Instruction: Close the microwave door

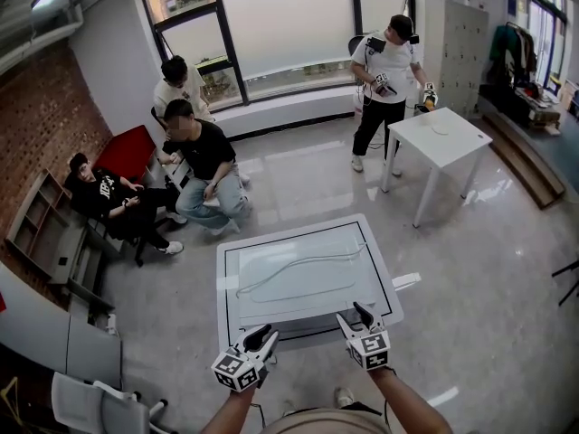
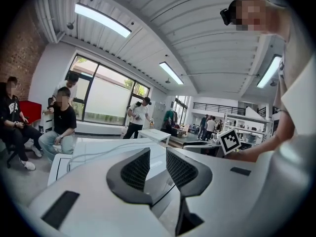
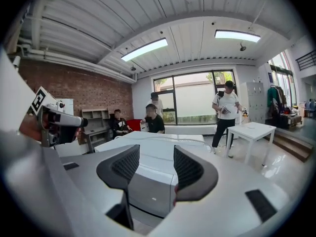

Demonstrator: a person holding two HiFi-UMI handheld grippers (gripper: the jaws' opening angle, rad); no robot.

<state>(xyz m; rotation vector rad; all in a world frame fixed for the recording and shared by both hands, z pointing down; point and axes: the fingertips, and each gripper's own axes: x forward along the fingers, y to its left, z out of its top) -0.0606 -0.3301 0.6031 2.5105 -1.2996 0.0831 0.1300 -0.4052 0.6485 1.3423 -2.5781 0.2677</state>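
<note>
The microwave [image 1: 303, 278] stands right in front of the person, a white box just beyond both grippers. From the head view only its top shows, edged with a thin dark line, with a pale cable [image 1: 298, 265] lying loose across it. The front face is almost wholly cut off in that view. The right gripper view shows it as a pale grey panel with one vertical seam, lying flush with the casing. Its lower edge is hidden behind the jaws, and no handle or label can be made out. What the microwave stands on is out of sight.

The left gripper [image 1: 262, 337] is released, its jaws apart with nothing between them, and it is held near the front left corner. The right gripper [image 1: 355, 316] is likewise spread and empty, close to the front right corner. Neither visibly touches the box. Each carries a cube of black-and-white square markers [image 1: 237, 369]; these show patterns rather than letters.

Farther back, a person [image 1: 384, 70] stands beside a small white table [image 1: 441, 136]. By the brick wall [image 1: 54, 107] at the left, three people sit or crouch near a red seat [image 1: 127, 152]. One wears a black shirt with white print too small to read. A shelf unit [image 1: 41, 220] stands against the wall.
</note>
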